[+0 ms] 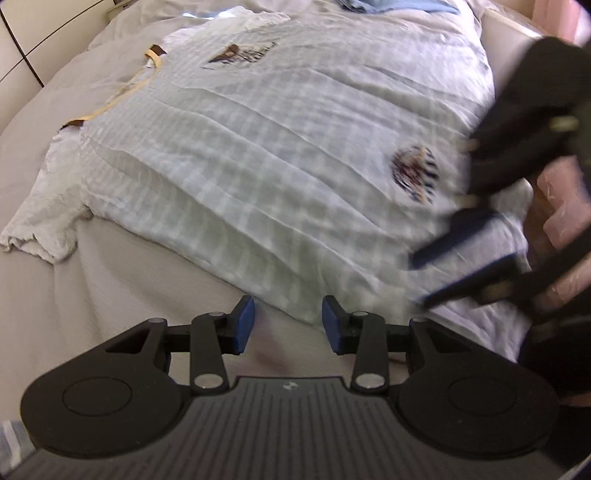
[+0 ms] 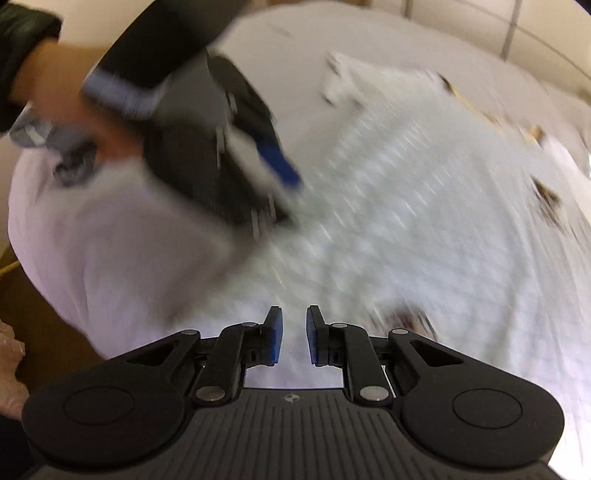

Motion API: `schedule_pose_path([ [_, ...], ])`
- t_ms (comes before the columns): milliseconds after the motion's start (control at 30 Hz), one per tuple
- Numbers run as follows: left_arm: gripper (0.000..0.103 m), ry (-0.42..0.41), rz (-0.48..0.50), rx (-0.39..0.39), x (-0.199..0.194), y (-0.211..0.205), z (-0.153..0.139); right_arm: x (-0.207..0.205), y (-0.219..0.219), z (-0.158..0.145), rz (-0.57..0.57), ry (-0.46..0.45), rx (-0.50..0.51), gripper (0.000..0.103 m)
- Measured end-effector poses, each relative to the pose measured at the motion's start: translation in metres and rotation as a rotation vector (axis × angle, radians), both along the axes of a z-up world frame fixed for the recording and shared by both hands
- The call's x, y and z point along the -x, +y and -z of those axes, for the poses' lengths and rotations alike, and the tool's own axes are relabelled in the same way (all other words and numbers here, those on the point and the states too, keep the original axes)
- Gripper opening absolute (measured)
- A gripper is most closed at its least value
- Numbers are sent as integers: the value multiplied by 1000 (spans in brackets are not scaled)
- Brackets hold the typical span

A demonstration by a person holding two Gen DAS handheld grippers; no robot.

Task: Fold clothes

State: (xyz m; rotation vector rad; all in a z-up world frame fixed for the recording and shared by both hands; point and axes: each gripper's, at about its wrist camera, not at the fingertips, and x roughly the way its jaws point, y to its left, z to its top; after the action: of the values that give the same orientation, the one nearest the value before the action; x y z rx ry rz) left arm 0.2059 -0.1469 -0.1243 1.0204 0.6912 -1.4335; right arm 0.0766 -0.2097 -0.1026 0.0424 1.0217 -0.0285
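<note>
A pale checked shirt (image 1: pixel 280 147) with a tan collar band and dark embroidered patches lies flat on the bed, front up; it also fills the right wrist view (image 2: pixel 406 221), blurred. My left gripper (image 1: pixel 288 323) hovers open over the shirt's near edge, with nothing between its blue pads. My right gripper (image 2: pixel 294 332) stands over the cloth with a narrow gap between its pads and nothing pinched. In the left wrist view the right gripper (image 1: pixel 419 281) sits blurred at the shirt's right edge. A hand (image 2: pixel 48 85) holds the left gripper, whose blue fingers (image 2: pixel 279 160) show at upper left.
A beige sheet (image 1: pixel 74 295) covers the bed around the shirt. Blue clothing (image 1: pixel 399 5) lies at the far end. Pale cabinet doors (image 1: pixel 22 48) stand beyond the bed on the left. Pink plastic-wrapped bundles (image 1: pixel 565 206) sit by the right side, a brown floor area (image 2: pixel 37 295) beside the bed.
</note>
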Motion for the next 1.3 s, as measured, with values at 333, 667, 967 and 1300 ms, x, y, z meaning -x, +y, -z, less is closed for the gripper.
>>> schedule_pose_path([
  [333, 33, 9, 37, -25, 62, 32, -2, 76, -30, 38, 50, 187, 38, 20],
  [667, 34, -24, -22, -89, 89, 66, 1, 68, -24, -1, 65, 22, 7, 24],
  [967, 35, -10, -127, 66, 94, 40, -24, 107, -74, 28, 156, 132, 0, 31],
  [1300, 35, -10, -29, 16, 112, -26, 9, 127, -140, 4, 387, 25, 23, 31],
])
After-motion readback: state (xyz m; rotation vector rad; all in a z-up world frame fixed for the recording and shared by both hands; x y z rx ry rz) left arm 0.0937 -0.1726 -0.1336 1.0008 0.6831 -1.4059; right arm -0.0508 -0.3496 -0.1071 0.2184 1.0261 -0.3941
